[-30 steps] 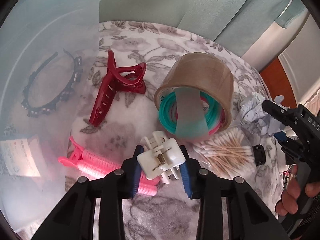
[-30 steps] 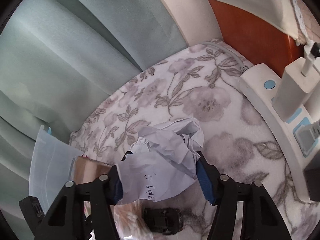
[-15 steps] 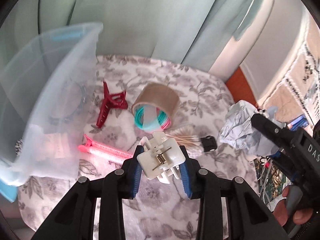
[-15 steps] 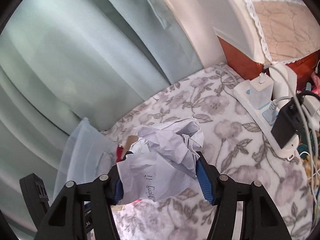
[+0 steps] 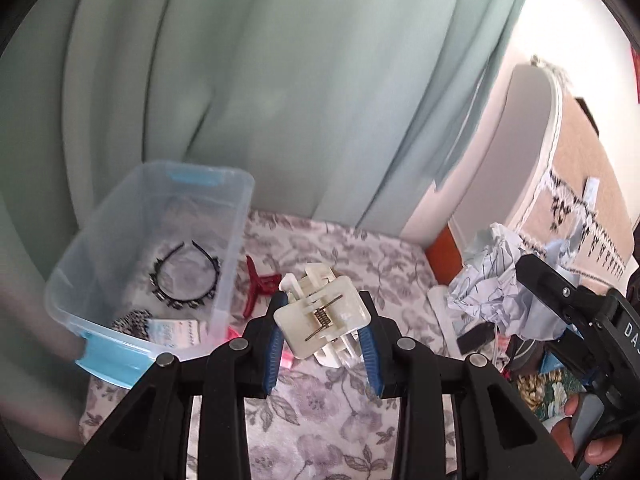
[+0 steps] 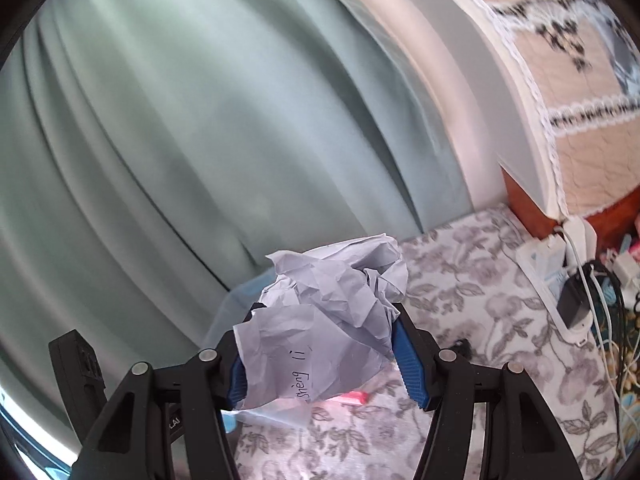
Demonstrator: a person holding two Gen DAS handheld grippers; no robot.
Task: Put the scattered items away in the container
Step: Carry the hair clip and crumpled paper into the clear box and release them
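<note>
My left gripper (image 5: 322, 338) is shut on a white hair claw clip (image 5: 322, 316) and holds it high above the floral cloth. Down to its left stands the clear plastic bin (image 5: 236, 216) with blue handles; a black studded headband (image 5: 186, 276) and a small packet (image 5: 174, 330) lie inside. A dark red claw clip (image 5: 258, 288) lies on the cloth beside the bin. My right gripper (image 6: 326, 354) is shut on a crumpled paper ball (image 6: 332, 312); in the left wrist view that paper ball (image 5: 490, 280) hangs at the right. The paper hides most of the bin in the right wrist view.
A pink item (image 6: 352, 398) lies on the floral cloth (image 6: 480, 320). A white power strip (image 6: 560, 280) with chargers and cables runs along the right side. Green curtains (image 5: 280, 100) hang behind, and a bed with a quilt (image 6: 580, 80) stands at the right.
Both grippers have risen well above the cloth with the white clip and the paper ball still held. The view has widened and the bin now shows from above.
</note>
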